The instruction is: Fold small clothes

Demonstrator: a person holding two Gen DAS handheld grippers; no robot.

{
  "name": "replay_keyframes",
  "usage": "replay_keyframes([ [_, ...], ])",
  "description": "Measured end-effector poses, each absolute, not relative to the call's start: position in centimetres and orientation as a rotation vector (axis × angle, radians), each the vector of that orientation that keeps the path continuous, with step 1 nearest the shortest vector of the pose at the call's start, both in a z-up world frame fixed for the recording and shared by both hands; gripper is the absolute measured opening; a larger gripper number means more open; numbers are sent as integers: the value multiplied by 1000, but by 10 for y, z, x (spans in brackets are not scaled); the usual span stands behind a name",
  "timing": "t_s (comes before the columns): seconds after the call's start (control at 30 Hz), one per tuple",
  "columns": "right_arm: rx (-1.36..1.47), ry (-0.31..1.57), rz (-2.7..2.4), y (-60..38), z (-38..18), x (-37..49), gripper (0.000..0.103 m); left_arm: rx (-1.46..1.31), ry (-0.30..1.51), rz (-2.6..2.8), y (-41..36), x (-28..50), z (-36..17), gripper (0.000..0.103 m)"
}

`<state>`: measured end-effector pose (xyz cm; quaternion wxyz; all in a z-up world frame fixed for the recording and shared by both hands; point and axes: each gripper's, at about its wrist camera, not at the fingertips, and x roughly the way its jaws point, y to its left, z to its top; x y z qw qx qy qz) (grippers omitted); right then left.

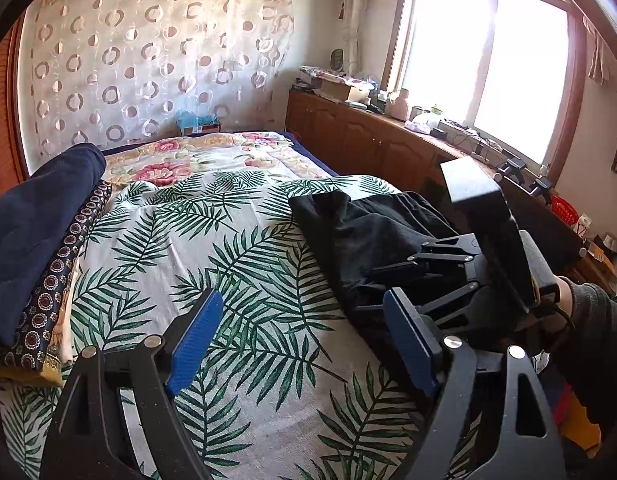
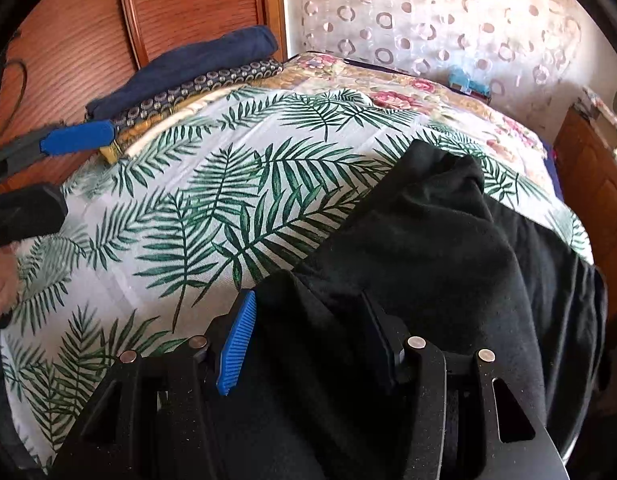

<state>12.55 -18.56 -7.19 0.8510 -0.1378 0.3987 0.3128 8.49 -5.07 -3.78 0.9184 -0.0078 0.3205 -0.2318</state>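
A black garment [image 1: 360,232] [image 2: 448,240] lies rumpled on the right side of a bed covered with a leaf-print bedspread [image 1: 228,240] [image 2: 188,220]. My right gripper [image 2: 308,298] [image 1: 364,288] is down on the garment's near edge, its jaws part closed with a thick bunch of the black cloth filling the gap between the pads. My left gripper [image 1: 302,298] hovers open over bare bedspread to the left of the garment, with nothing between its blue pads [image 2: 76,138].
A folded stack of navy and patterned cloth [image 1: 40,220] [image 2: 180,68] sits at the bed's left edge by a wooden wardrobe [image 2: 188,0]. Right of the bed runs a low wooden cabinet [image 1: 368,140], cluttered on top, under a bright window. A dark sleeve [image 1: 596,312] holds the right gripper.
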Motion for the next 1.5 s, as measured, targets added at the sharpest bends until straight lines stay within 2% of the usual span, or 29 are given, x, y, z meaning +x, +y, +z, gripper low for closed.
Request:
replay_keyframes([
  [0.03, -278, 841, 662, -185, -73, 126, 52, -16, 660, -477, -51, 85, -38, 83],
  [0.07, -267, 839, 666, -186, -74, 126, 45, -16, 661, -477, -51, 85, -39, 83],
  [0.13, -281, 835, 665, -186, -74, 125, 19, -15, 663, -478, -52, 85, -39, 83],
  [0.2, -288, 822, 671, -189, -71, 122, 11, -14, 664, -479, -53, 85, -40, 83],
  [0.27, -281, 789, 661, -197, -60, 118, 9, -12, 665, -482, -54, 85, -40, 83],
  [0.6, -227, 619, 434, -267, 8, 144, 9, 1, 678, -499, -63, 85, -44, 83],
  [0.8, -284, 618, 184, -297, 4, 185, 9, 14, 690, -512, -71, 84, -47, 83],
  [0.97, -233, 705, 65, -317, -15, 210, 10, 28, 701, -523, -76, 83, -50, 83],
  [1.07, -217, 701, 75, -316, -15, 201, 25, 34, 708, -528, -81, 83, -52, 83],
  [1.1, -208, 698, 81, -317, -15, 197, 36, 35, 709, -530, -82, 84, -52, 83],
  [1.13, -197, 694, 93, -318, -14, 194, 38, 36, 711, -533, -84, 84, -53, 83],
  [1.5, -127, 717, 204, -349, -40, 104, 40, 84, 743, -587, -113, 76, -62, 83],
])
